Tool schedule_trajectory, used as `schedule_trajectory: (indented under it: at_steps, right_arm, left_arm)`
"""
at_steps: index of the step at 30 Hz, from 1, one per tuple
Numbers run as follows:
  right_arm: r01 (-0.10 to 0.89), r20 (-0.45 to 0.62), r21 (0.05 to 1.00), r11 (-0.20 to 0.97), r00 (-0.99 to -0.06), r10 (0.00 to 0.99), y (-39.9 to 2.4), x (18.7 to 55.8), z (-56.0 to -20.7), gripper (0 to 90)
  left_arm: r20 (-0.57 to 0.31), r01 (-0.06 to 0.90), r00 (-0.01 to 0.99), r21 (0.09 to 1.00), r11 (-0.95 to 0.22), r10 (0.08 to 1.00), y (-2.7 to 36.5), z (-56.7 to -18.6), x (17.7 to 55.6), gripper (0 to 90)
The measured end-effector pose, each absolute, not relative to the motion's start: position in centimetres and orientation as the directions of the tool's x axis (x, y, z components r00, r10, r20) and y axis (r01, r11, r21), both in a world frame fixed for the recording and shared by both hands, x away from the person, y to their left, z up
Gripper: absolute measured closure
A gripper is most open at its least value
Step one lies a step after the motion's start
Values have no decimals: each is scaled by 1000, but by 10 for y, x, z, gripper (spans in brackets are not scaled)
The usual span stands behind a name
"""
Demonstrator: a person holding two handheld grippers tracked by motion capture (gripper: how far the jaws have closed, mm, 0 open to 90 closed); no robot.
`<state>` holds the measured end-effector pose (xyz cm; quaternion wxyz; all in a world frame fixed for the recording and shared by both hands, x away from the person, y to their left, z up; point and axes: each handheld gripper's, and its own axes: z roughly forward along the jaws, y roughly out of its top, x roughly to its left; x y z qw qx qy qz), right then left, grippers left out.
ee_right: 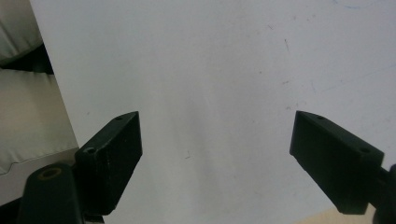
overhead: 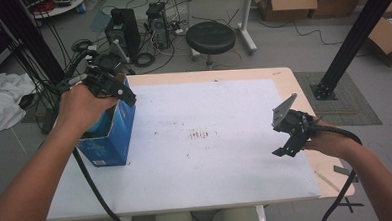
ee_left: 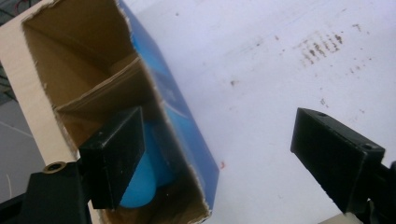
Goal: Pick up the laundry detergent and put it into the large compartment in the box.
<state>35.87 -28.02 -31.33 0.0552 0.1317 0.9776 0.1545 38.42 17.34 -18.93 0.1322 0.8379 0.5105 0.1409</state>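
- The tall blue cardboard box (overhead: 109,129) stands upright on the white tabletop (overhead: 210,140), open end up.
- A rounded blue object (ee_left: 140,186) inside is mostly hidden.
- Left gripper (overhead: 114,90) and right gripper (overhead: 285,141) jaws are released, holding nothing.

Only the open blue box (overhead: 110,134) at the table's (overhead: 227,174) left edge blocks passage

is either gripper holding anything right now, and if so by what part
Nothing is held. The left gripper stands open above the blue box, the right gripper open over the white table.
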Motion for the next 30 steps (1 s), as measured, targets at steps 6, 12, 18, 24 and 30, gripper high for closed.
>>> schedule_trajectory:
  at_steps: [6,12,18,24,30]
  right_arm:
    - [245,-67,316,917,-958,279,-280,358,-313,165]
    - [246,-70,318,916,-957,282,-281,357,-312,165]
    - [250,-66,319,914,-956,285,-280,357,-312,165]
    - [252,-62,321,913,-956,286,-279,359,-312,165]
    - [251,-58,320,913,-957,283,-275,360,-314,164]
  left_arm:
    - [110,790,484,371,-488,868,154,-190,384,184]
    - [109,759,537,369,-536,837,133,-193,385,185]
    - [112,712,598,381,-590,794,112,-197,386,193]
    - [116,663,666,359,-657,737,93,-207,384,191]
    - [100,620,723,342,-706,683,79,-220,383,191]
